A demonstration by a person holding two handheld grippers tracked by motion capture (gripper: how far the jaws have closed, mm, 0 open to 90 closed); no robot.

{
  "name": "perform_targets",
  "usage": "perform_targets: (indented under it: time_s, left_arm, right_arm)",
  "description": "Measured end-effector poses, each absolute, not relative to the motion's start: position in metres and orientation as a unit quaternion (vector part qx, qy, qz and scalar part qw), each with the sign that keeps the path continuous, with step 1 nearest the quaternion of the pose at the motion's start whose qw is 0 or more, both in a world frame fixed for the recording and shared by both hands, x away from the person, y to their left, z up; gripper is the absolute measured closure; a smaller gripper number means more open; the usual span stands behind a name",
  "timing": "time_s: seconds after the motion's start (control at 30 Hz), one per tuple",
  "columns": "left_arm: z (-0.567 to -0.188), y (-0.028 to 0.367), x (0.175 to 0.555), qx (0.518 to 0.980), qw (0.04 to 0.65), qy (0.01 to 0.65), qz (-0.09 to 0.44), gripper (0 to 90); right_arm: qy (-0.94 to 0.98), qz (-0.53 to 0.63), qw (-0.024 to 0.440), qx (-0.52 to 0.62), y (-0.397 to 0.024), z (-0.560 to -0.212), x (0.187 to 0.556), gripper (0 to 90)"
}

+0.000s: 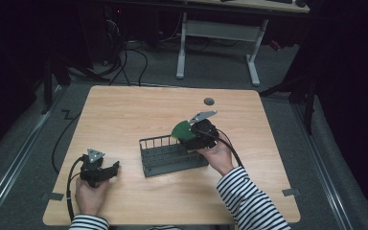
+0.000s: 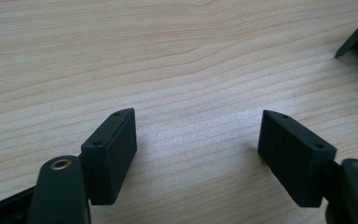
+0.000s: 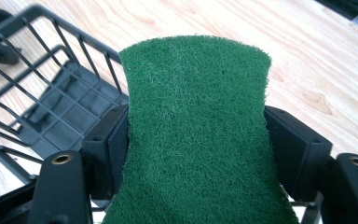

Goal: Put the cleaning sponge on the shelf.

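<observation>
The high view looked forward and down over the whole table (image 1: 124, 110), while both gripper views sat close above its wood, the right sharing the wire basket (image 3: 37, 93).

Dim dark surroundings, evenly lit table (image 1: 124, 110), soft shadows, close views slightly blurred

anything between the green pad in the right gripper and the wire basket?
Nothing visible. The right gripper is shut on the green scouring pad, held at the wire basket by its right end. The basket looks empty, and the left gripper sits open, apart, on the table.

Rack (image 1: 172, 157) mid-table; scouring pad (image 1: 182, 130) above right end.
</observation>
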State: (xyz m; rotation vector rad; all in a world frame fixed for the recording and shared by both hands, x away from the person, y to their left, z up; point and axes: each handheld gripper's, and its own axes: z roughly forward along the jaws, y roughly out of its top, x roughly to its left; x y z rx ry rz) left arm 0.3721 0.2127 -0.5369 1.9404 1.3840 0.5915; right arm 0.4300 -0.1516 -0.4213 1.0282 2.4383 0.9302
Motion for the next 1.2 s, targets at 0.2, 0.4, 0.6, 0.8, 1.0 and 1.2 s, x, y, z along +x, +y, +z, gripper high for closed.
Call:
perform_targets:
  time_s: [0.2, 0.4, 0.6, 0.8, 1.0, 1.2]
  left_arm:
    - [-0.537, 0.213, 0.372, 0.745, 0.335, 0.53, 0.227, 28.5]
    - [-0.537, 0.213, 0.372, 0.745, 0.335, 0.53, 0.227, 28.5]
    - [-0.537, 0.213, 0.372, 0.746, 0.334, 0.53, 0.227, 28.5]
    - [-0.537, 0.213, 0.372, 0.746, 0.335, 0.529, 0.227, 28.5]
    - [-0.537, 0.213, 0.372, 0.746, 0.335, 0.529, 0.227, 28.5]
    - [-0.537, 0.213, 0.372, 0.746, 0.335, 0.529, 0.227, 28.5]
  right_arm:
    - [0.862, 0.315, 0.173, 0.357, -0.15, -0.424, 0.429, 29.2]
    - [0.87, 0.293, 0.179, 0.353, -0.147, -0.429, 0.427, 29.3]
    - [0.875, 0.281, 0.187, 0.347, -0.144, -0.431, 0.423, 29.3]
    - [0.876, 0.277, 0.185, 0.349, -0.144, -0.433, 0.423, 29.2]
    - [0.873, 0.283, 0.179, 0.355, -0.146, -0.439, 0.422, 29.3]
    - [0.874, 0.282, 0.173, 0.356, -0.147, -0.439, 0.42, 28.6]
